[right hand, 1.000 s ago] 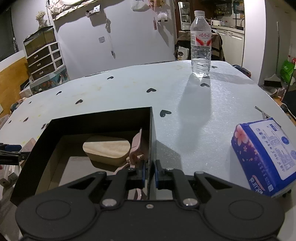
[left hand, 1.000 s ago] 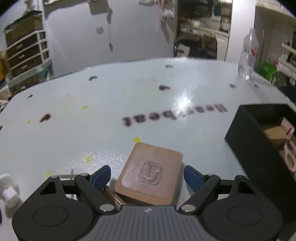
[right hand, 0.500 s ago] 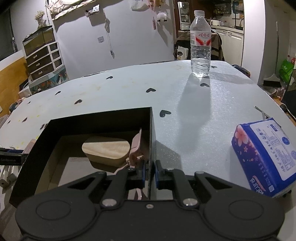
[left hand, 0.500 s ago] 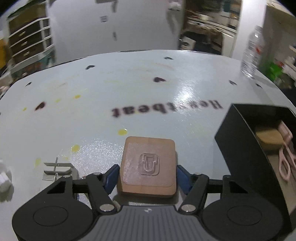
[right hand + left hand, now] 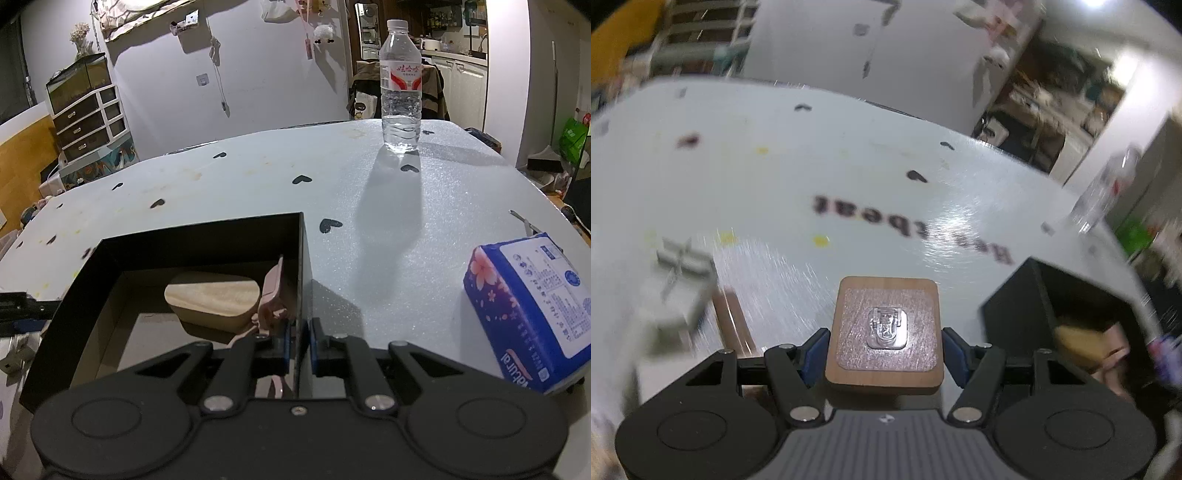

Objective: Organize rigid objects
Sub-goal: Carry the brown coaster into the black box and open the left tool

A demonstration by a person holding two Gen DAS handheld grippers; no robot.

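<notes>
Above the pale-blue counter (image 5: 775,177), the left claw (image 5: 884,349), earlier spread, is now pinching the square wooden coaster (image 5: 884,332); the right claw (image 5: 298,341) is still pinching the black box's wall (image 5: 301,266).

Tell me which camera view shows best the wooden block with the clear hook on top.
The left wrist view. There the wooden block sits sharp and central, its whole top face visible, between the blue pads of the left claw, which grips its sides. The right wrist view does not show it; only a dark part at the left edge appears.
</notes>
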